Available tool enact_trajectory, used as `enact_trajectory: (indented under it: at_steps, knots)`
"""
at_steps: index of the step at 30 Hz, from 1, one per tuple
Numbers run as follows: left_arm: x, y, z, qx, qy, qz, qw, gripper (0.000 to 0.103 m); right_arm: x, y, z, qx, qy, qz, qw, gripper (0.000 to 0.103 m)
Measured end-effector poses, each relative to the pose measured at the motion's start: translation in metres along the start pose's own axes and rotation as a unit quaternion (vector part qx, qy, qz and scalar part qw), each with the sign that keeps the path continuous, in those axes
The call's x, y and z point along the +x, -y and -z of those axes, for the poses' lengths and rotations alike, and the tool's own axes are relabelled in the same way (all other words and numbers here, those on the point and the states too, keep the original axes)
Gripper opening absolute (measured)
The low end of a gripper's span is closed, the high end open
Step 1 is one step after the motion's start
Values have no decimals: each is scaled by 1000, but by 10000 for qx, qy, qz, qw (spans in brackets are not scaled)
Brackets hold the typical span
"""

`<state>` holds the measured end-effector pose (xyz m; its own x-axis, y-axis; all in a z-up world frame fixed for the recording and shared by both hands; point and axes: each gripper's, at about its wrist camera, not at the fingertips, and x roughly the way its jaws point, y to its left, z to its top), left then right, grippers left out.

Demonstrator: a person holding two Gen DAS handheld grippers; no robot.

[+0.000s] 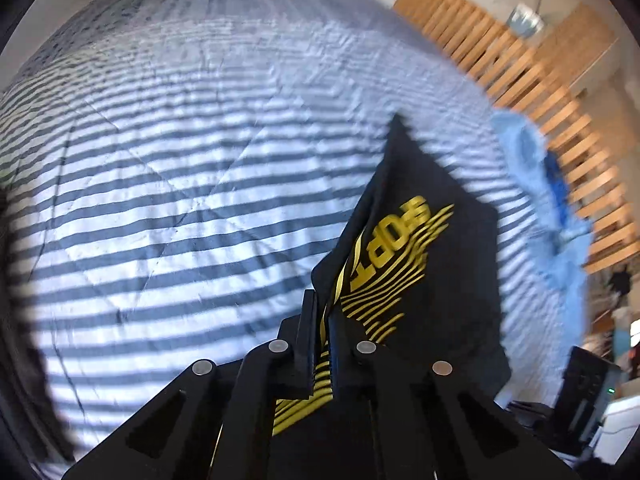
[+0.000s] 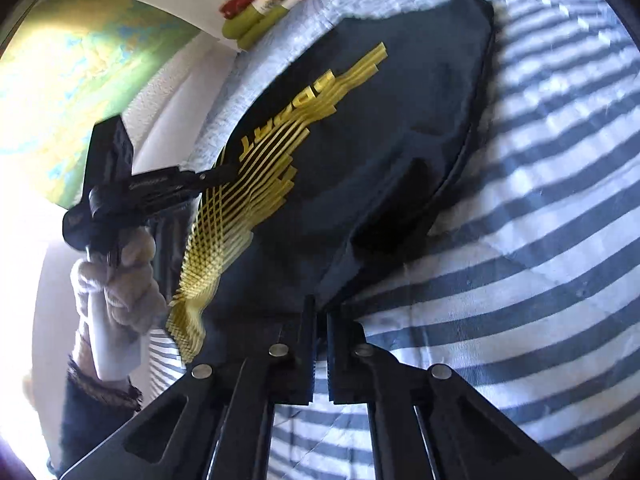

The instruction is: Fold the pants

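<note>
Here, black pants (image 2: 384, 152) with yellow print lay partly lifted off striped bedspread (image 2: 540, 280), long axis running away from both grippers toward green pillows (image 2: 256, 20). Left gripper (image 1: 320, 344) pinched near edge, fabric bunched between pads. Right gripper (image 2: 320, 316) pressed together on adjacent near corner. Both hands at same end; far end rested on bedspread. Likely next: carry near end toward far one.

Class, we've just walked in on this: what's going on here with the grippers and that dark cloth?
A person holds a gripper in each hand over a striped bedspread. Both the left gripper and the right gripper have their jaws shut on an edge of the black pants, which carry a yellow print. One end is lifted off the bed; the fold is not finished.
</note>
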<state>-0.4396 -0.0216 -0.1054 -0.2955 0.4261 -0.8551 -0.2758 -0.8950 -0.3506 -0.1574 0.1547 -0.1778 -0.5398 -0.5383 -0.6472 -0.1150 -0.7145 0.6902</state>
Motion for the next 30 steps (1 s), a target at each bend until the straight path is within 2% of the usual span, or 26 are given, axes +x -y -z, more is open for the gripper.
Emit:
enact_trajectory:
  at_steps: [3,7,12,16,19,24,27,30]
  knots:
    - [-42,17,6,-58,345,156,9993,4,-35,-18,-2,-295,286,-181,9990,3]
    - [-124,28,28,-217,902,340,9951,4,-95,-46,-7,-835,720,-375,9932,3]
    - [-223,46,85,-445,1467,623,9862,4,-169,-84,-6,-1397,1178,-632,9811,3]
    - [-280,74,139,-383,1691,573,9832,4,-218,-106,8,-1706,1412,-757,9722,3]
    - [-313,97,180,-311,1862,520,9806,4,-250,-117,31,-1935,1483,-838,9662,3]
    - [-363,118,239,-303,2188,492,9741,4,-274,-128,63,-1965,1355,-1148,9643,3]
    - [-381,110,264,-475,2300,458,9710,4,-271,-141,78,-2130,1272,-1222,9610,3]
    - [-385,89,285,-840,2186,425,9713,4,-255,-149,90,-2102,1043,-1329,9629,3]
